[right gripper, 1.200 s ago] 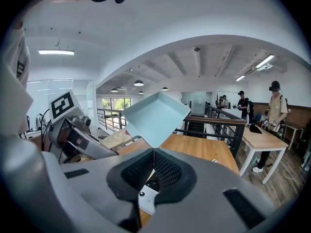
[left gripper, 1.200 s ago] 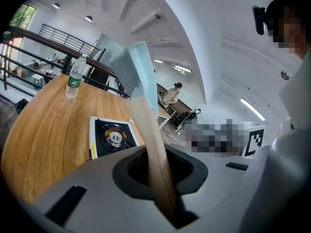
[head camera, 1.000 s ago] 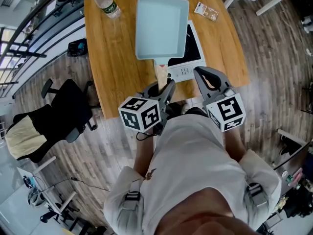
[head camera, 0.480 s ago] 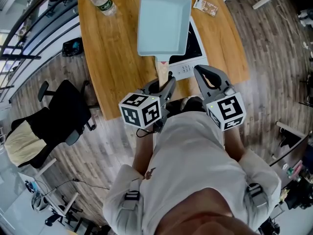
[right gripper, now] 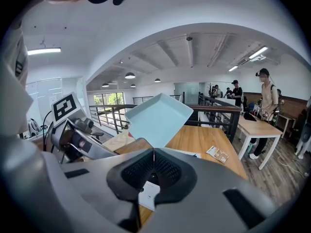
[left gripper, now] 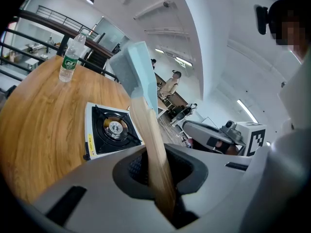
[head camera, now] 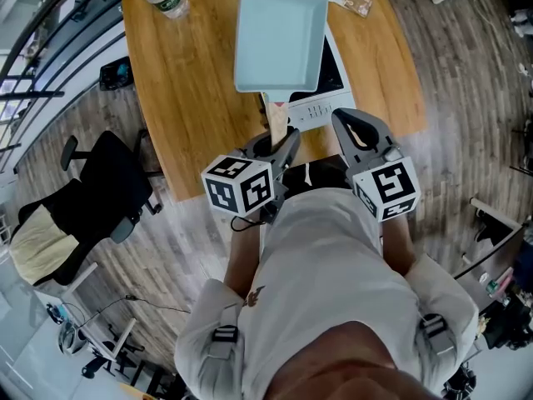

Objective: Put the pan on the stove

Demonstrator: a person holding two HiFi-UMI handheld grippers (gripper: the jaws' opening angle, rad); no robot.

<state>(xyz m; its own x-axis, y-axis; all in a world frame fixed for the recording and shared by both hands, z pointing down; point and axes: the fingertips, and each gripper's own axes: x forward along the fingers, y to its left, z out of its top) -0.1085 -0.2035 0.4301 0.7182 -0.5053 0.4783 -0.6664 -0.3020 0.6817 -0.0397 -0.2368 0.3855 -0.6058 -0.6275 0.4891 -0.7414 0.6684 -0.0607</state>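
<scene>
While my left gripper [head camera: 278,144] pinched the wooden handle [head camera: 275,122] in its jaws, the pan [head camera: 279,36] hung at twelve o'clock over the stove [head camera: 325,111] on the surface [head camera: 191,98]. I judged this far-end grip let it reach the burner. At three o'clock, my right gripper [head camera: 356,130] sat empty, jaws pressed together.

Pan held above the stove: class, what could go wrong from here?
Only the left gripper clamps the wooden handle, right at its end, so the pan may twist or sag in the grip. In the head view the pan hides most of the stove, so it might land off-centre on the burner.
</scene>
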